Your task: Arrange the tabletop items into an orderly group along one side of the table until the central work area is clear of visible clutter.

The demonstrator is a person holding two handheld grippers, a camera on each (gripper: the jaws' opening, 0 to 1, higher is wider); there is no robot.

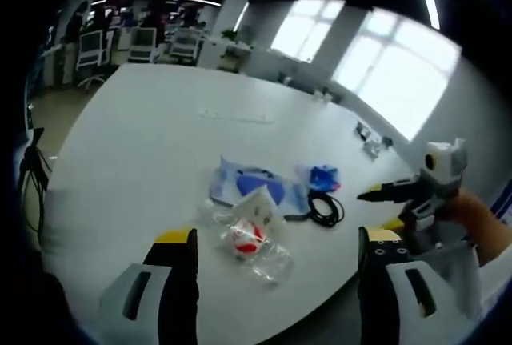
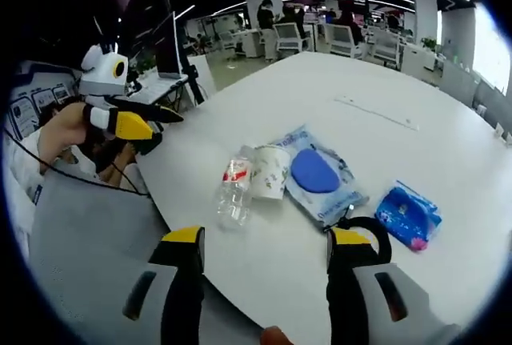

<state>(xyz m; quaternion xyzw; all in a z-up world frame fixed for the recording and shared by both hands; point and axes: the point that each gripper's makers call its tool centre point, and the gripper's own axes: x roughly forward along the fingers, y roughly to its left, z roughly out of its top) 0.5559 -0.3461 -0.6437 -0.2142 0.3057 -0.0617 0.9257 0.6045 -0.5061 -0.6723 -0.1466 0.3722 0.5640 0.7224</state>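
On the white table lies a small cluster of items. A clear plastic bottle with a red label lies on its side, touching a white paper cup. Behind them is a clear bag holding a blue pouch, with a small blue packet and a black cable coil beside it. My left gripper is open, hovering short of the bottle. My right gripper is open near the bottle, cup, pouch, packet and cable. Each gripper shows in the other's view: the right gripper and the left gripper.
A thin pale strip lies farther along the table. Small objects sit at the far edge by the windows. Desks, chairs and monitors fill the room behind. A person's sleeve lies along the table's near edge.
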